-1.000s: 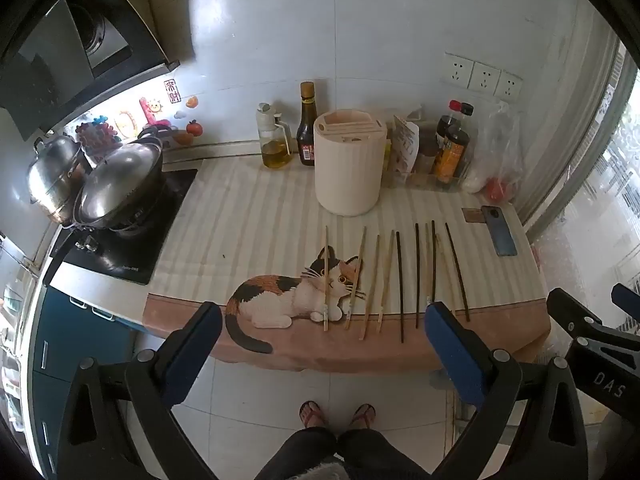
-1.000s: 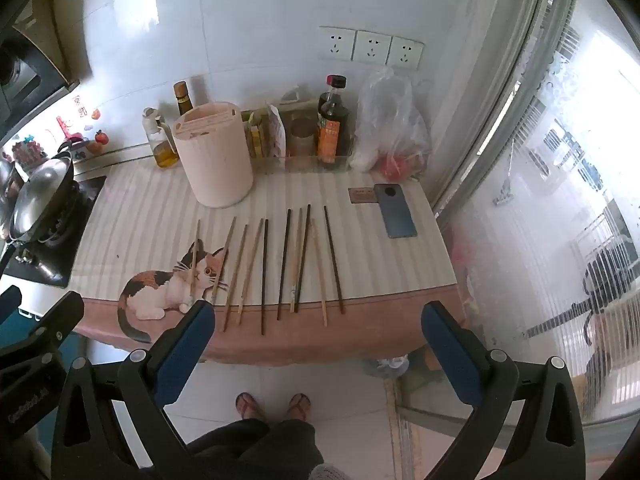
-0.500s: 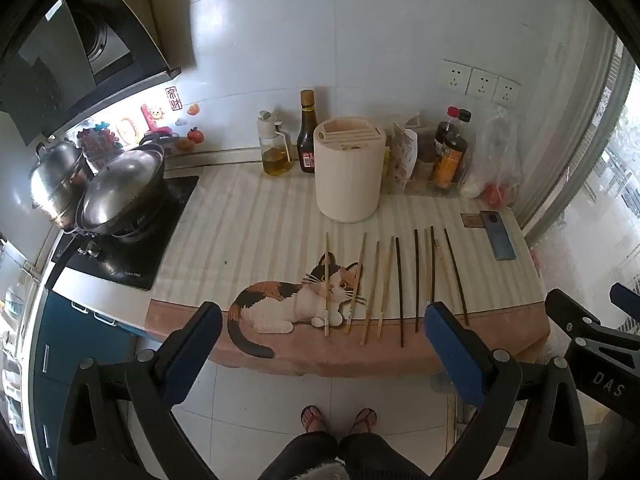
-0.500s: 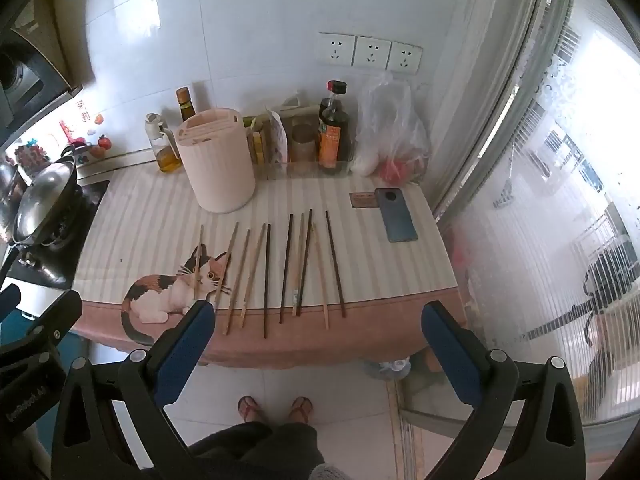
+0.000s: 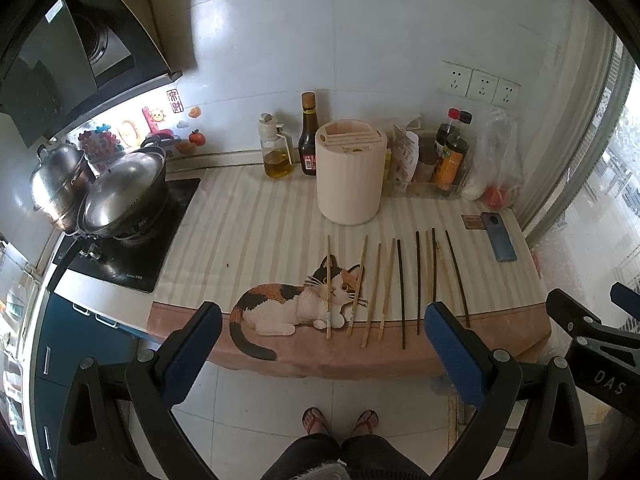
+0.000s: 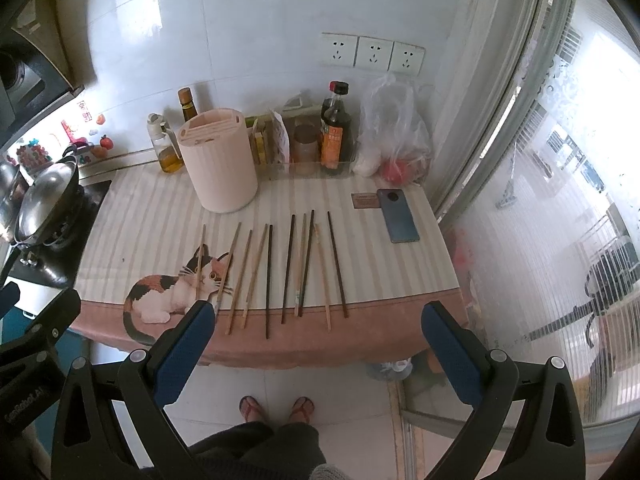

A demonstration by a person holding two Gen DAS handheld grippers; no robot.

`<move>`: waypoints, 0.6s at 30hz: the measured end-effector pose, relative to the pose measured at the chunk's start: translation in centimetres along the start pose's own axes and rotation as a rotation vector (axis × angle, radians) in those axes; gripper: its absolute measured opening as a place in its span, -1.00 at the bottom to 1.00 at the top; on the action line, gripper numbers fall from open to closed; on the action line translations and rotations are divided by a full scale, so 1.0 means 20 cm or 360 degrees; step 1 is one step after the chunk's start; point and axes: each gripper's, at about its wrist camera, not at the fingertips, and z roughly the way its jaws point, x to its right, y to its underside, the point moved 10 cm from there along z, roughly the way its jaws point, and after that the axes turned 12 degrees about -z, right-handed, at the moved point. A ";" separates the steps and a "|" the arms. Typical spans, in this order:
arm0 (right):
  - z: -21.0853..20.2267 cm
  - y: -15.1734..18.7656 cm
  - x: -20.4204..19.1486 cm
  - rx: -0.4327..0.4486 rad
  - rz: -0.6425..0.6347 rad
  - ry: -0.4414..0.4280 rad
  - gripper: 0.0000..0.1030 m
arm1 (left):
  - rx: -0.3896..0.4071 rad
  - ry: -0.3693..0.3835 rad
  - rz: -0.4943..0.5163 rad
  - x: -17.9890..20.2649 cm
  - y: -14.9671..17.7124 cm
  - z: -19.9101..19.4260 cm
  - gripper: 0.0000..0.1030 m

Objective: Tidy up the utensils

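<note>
Several chopsticks (image 5: 401, 290), some pale wood and some dark, lie side by side on a striped mat with a cat picture (image 5: 296, 304); they also show in the right wrist view (image 6: 269, 280). A cream utensil holder (image 5: 349, 172) with slots on top stands behind them, also in the right wrist view (image 6: 219, 166). My left gripper (image 5: 322, 350) is open and empty, held in front of the counter's edge, above the floor. My right gripper (image 6: 318, 344) is open and empty too, to the right of the left one.
Oil and sauce bottles (image 5: 308, 140), jars and a plastic bag (image 6: 394, 136) line the back wall. A phone (image 6: 398, 216) lies at the right of the mat. Pots (image 5: 120, 196) sit on the stove at left. A window is at right. The person's feet (image 5: 340, 420) are below.
Both grippers have drawn back and risen slightly; the counter looks a bit farther away. Both stay open and empty. Nothing on the counter moved.
</note>
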 end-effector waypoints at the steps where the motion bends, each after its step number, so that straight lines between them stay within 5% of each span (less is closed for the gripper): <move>1: 0.00 0.00 0.00 -0.0001 -0.0001 -0.0001 1.00 | 0.0000 0.0001 -0.0001 0.00 0.00 0.00 1.00; 18: 0.00 -0.01 0.00 0.0001 0.0000 0.0003 1.00 | 0.0022 0.0004 0.0002 -0.02 -0.02 0.00 1.00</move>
